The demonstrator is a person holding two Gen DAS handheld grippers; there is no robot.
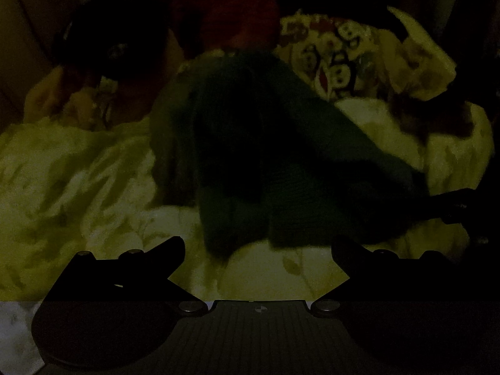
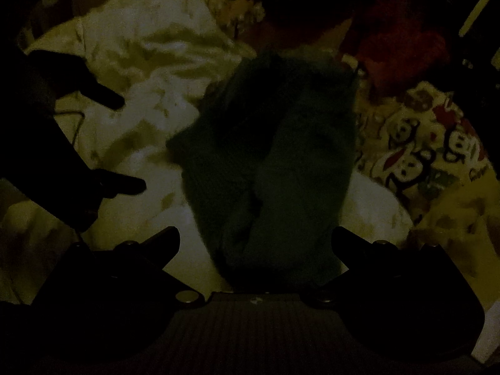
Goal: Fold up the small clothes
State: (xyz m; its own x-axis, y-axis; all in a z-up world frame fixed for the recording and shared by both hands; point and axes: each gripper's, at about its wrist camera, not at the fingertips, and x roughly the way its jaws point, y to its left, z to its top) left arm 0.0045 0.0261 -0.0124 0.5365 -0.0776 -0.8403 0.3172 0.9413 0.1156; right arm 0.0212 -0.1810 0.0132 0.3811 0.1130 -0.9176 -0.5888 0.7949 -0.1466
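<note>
The scene is very dark. A dark green garment [image 1: 265, 156] lies spread on a pale floral bedsheet [image 1: 78, 172], running from the centre toward the lower right. My left gripper [image 1: 257, 250] is open and empty, its fingers just short of the garment's near edge. In the right wrist view the same green garment [image 2: 272, 162] lies ahead, its near end between the fingers of my right gripper [image 2: 256, 243], which is open. The left gripper [image 2: 131, 143] shows there at the left, open beside the garment.
A red garment [image 1: 225, 15] lies at the back. A cartoon-print cloth [image 1: 331, 53] lies at the right, also in the right wrist view [image 2: 422, 150]. A dark object [image 1: 103, 40] sits at the back left. The right gripper's body [image 1: 459, 206] shows at the right edge.
</note>
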